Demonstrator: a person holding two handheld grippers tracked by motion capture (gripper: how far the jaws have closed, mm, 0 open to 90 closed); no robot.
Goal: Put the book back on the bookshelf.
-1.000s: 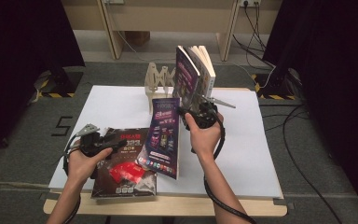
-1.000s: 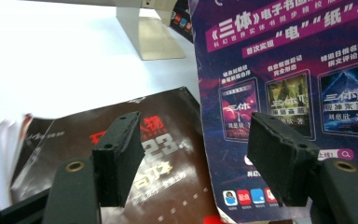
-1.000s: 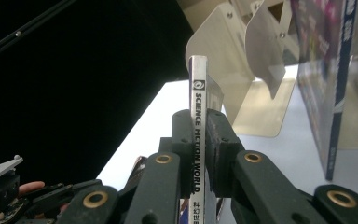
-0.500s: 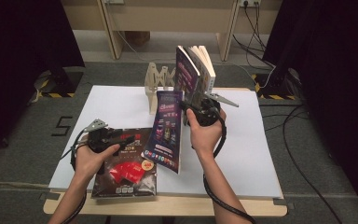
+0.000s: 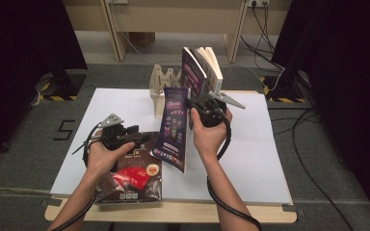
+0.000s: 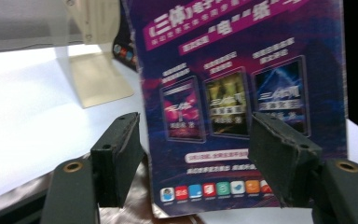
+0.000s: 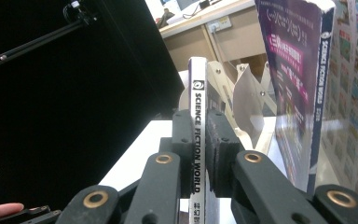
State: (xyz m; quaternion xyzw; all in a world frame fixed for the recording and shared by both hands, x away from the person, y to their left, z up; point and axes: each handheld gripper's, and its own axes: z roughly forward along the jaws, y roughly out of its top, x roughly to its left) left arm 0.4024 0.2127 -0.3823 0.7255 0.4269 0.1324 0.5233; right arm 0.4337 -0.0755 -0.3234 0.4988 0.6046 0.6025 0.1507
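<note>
My right gripper (image 5: 196,109) is shut on the spine of a purple magazine (image 5: 173,130) and holds it upright on its lower edge at the table's middle. In the right gripper view the white spine (image 7: 196,93) stands clamped between the jaws of the right gripper (image 7: 198,128). My left gripper (image 5: 140,136) hovers open over a black and red magazine (image 5: 132,180) lying flat near the front edge. The left gripper view has the left gripper (image 6: 193,128) with its jaws wide apart, facing the purple cover (image 6: 233,93) without touching it.
A pale wooden rack (image 5: 161,84) stands at the back of the white table (image 5: 260,159). Two books (image 5: 200,72) lean upright in it, and one purple cover (image 7: 298,84) is close on the right of the held magazine. Dark curtains flank the table.
The left gripper has risen and moved right toward the purple magazine. The right gripper has stayed put, and the magazine it holds stands a little more upright.
</note>
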